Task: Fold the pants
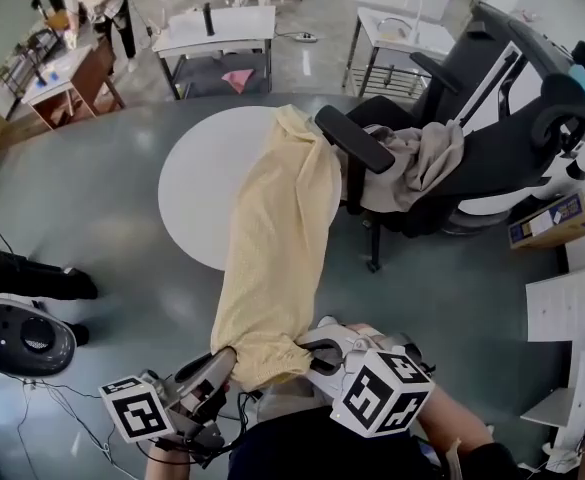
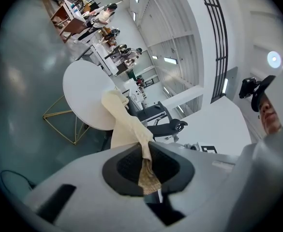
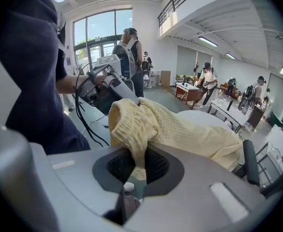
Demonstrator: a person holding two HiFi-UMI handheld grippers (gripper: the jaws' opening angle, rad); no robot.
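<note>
Pale yellow waffle-knit pants (image 1: pixel 277 238) stretch from the round white table (image 1: pixel 197 188) down to me, lifted off the floor. In the head view my left gripper (image 1: pixel 224 363) is shut on one corner of the near end. My right gripper (image 1: pixel 307 353) is shut on the other corner, close beside it. In the left gripper view the pants (image 2: pixel 126 124) run from the pinching jaws of the left gripper (image 2: pixel 146 166) away to the table (image 2: pixel 83 93). Bunched fabric (image 3: pixel 175 127) fills the right gripper view, clamped in the right gripper (image 3: pixel 135 161), with the left gripper (image 3: pixel 105 88) just beyond.
A black office chair (image 1: pixel 452 138) with a beige cloth (image 1: pixel 422 158) over it stands right of the table. A cardboard box (image 1: pixel 557 218) lies further right. A round black-and-white device (image 1: pixel 22 338) and cables sit on the floor at left. Tables and people are at the back.
</note>
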